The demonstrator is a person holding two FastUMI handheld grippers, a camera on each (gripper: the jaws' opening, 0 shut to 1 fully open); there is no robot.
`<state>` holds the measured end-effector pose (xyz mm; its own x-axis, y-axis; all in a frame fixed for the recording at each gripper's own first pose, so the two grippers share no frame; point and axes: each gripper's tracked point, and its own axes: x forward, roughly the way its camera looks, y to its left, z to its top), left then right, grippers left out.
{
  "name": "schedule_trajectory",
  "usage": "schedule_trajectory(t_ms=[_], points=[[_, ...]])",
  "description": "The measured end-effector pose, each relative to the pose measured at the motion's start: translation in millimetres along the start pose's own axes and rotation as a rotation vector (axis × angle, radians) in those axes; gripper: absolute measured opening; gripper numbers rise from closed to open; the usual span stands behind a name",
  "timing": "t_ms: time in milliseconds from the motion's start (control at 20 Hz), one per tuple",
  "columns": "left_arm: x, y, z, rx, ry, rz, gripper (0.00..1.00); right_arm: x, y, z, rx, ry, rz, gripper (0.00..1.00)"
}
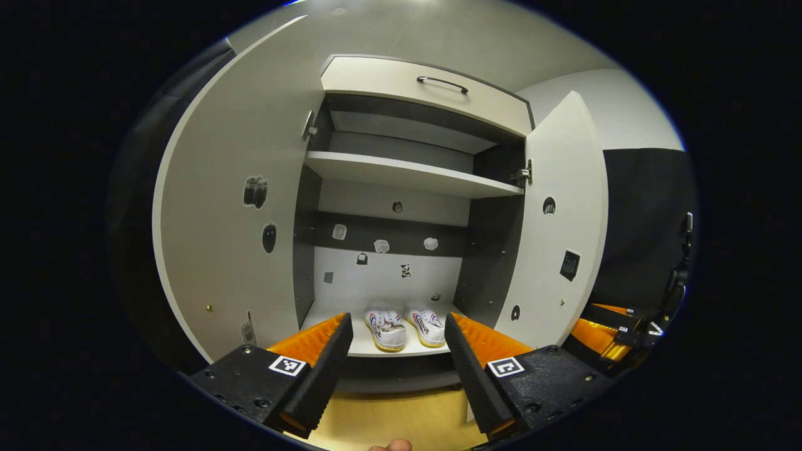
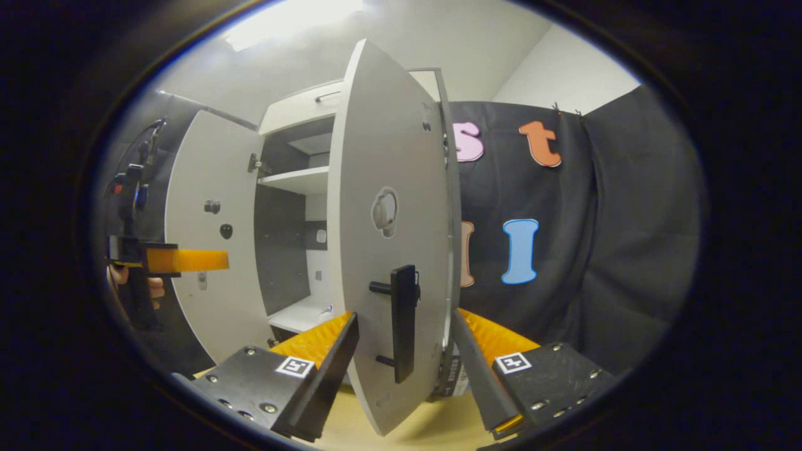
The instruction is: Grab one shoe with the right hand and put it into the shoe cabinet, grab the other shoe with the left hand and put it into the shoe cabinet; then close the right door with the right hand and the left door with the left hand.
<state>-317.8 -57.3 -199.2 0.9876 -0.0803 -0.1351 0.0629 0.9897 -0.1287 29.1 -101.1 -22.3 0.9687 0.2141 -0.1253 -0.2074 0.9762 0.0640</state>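
Left of the shoe cabinet (image 1: 401, 169), the left door (image 1: 232, 225) stands open; both shoes (image 1: 406, 326) sit inside. The left gripper (image 1: 395, 369) gapes empty. The right gripper (image 2: 404, 376) straddles the right door (image 2: 388, 156), jaws wide; a stiff, light panel, best pushed near its handle (image 2: 404, 322).

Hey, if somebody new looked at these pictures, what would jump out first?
Probably the pair of white shoes side by side on the cabinet's bottom shelf, framed by the open left gripper. Then the right door, edge-on between the open right gripper's fingers, black handle facing out.
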Motion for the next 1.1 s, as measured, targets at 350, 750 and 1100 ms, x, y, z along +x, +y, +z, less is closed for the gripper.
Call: schedule_trajectory(t_ms=[350,750,1100], points=[[-5,16,-4,-0.007,0.006,0.019,0.9,24,45,6,0.05,-0.016,0.087,0.9],[-16,22,4,-0.011,-0.016,0.033,0.9,36,72,4,0.047,-0.015,0.135,0.9],[-33,23,14,0.003,-0.043,0.049,0.9,38,78,4,0.043,-0.011,0.165,0.9]])
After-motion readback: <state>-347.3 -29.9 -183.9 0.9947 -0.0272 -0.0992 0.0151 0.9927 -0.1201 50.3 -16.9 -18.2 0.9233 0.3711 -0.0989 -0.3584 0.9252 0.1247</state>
